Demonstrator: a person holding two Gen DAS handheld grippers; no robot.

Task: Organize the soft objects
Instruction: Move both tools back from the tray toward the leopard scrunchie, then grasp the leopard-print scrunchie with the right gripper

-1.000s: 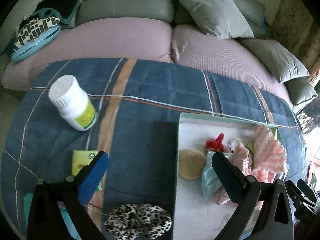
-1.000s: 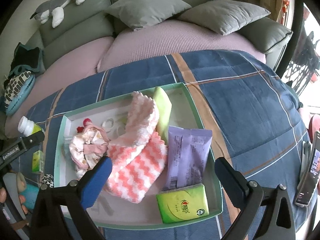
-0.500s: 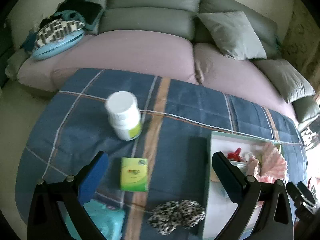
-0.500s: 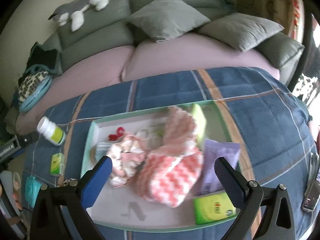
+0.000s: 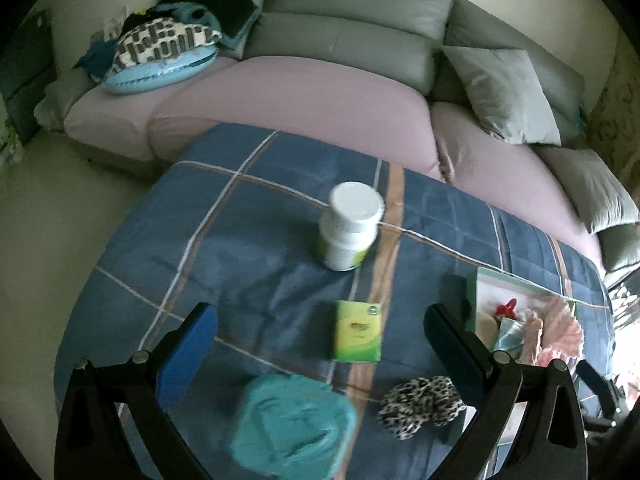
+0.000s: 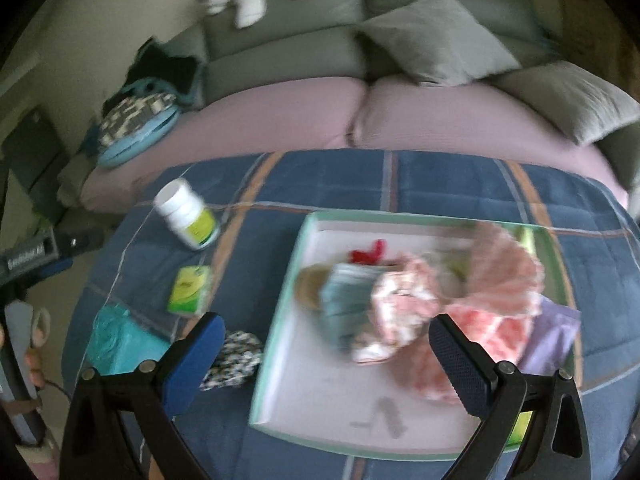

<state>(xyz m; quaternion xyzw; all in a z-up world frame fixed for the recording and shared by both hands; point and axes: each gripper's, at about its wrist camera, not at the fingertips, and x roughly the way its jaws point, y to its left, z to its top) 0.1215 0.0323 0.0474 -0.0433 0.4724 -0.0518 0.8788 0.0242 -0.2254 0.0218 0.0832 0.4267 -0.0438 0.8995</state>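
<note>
A teal soft pack (image 5: 292, 424) lies on the blue plaid cloth just below my open, empty left gripper (image 5: 320, 344). A leopard-print scrunchie (image 5: 420, 406) lies to its right, beside the tray. A small green box (image 5: 358, 332) sits between the left fingers. The green-rimmed tray (image 6: 276, 344) holds pink cloths (image 6: 404, 304), a pink-and-white sock (image 6: 508, 280), a blue cloth (image 6: 344, 300) and a purple packet (image 6: 552, 340). My right gripper (image 6: 324, 356) is open and empty above the tray's left part. The scrunchie (image 6: 232, 356) and teal pack (image 6: 120, 340) also show in the right wrist view.
A white pill bottle (image 5: 350, 226) stands on the cloth, also in the right wrist view (image 6: 186, 216). A pink and grey sofa (image 5: 300, 92) with cushions (image 5: 500, 92) lies behind. The floor (image 5: 52, 216) drops off at the left of the cloth.
Both grippers have pulled back and swung left. The left view now shows the teal pack and more of the cloth's left side; the right view now takes in the bottle, box and scrunchie.
</note>
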